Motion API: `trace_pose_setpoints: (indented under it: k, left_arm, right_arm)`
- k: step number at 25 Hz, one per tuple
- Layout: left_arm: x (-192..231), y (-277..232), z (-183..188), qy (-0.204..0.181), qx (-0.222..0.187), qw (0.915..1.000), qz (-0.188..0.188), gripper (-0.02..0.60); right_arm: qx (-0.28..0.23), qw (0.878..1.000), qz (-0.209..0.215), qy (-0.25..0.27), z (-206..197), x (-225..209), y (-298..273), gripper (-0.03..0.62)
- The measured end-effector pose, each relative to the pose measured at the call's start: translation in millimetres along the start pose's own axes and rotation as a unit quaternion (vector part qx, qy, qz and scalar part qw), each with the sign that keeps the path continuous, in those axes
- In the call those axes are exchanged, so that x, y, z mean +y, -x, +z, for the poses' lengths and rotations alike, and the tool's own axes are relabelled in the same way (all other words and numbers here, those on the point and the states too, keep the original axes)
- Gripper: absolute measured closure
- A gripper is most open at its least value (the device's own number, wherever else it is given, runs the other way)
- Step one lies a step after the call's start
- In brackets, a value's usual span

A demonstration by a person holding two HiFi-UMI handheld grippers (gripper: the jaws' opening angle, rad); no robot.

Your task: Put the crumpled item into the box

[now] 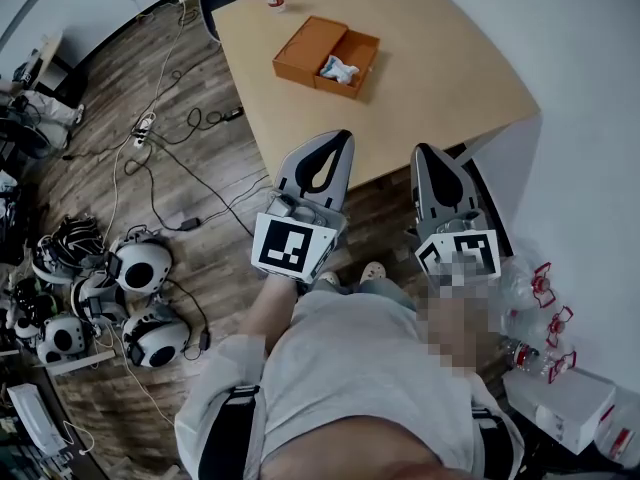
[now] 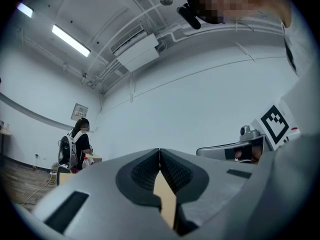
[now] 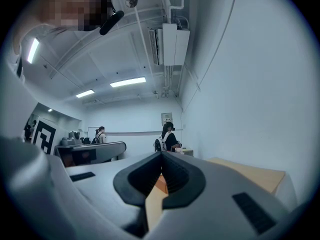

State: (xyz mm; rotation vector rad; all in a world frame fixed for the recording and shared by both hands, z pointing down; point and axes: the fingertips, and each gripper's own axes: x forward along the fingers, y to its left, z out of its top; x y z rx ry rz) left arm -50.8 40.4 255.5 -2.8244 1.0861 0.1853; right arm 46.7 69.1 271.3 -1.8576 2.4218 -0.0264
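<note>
Left gripper point(image 1: 343, 138) and right gripper point(image 1: 421, 151) hover at the table's point(image 1: 440, 88) near edge in the head view; far beyond them, the crumpled item point(image 1: 339, 68) lies inside the orange box point(image 1: 305, 50) (its right half). Each gripper view shows jaws pressed together, empty.

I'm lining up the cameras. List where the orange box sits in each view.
Head view: orange box, upper centre, on the table.
Left gripper view: not visible; only table shows between the jaws.
Right gripper view: probably the orange box, a sliver in the jaw gap.
Shared landmark: the table.
</note>
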Motion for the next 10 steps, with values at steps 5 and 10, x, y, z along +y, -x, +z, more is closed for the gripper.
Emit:
trace_pose_setpoints:
  k: [5,10]
  left_arm:
    - [5.9,9.2,4.1,0.001,-0.003,1.0,-0.006,0.568]
    - [11.0,19.7,4.9,0.005,-0.008,0.9999,-0.012,0.568]
  right_arm:
    - [-0.005,1.0,-0.009,0.003,3.1,11.6,2.4,0.583]
    - [-0.004,1.0,-0.017,0.006,2.3,23.1,4.4,0.583]
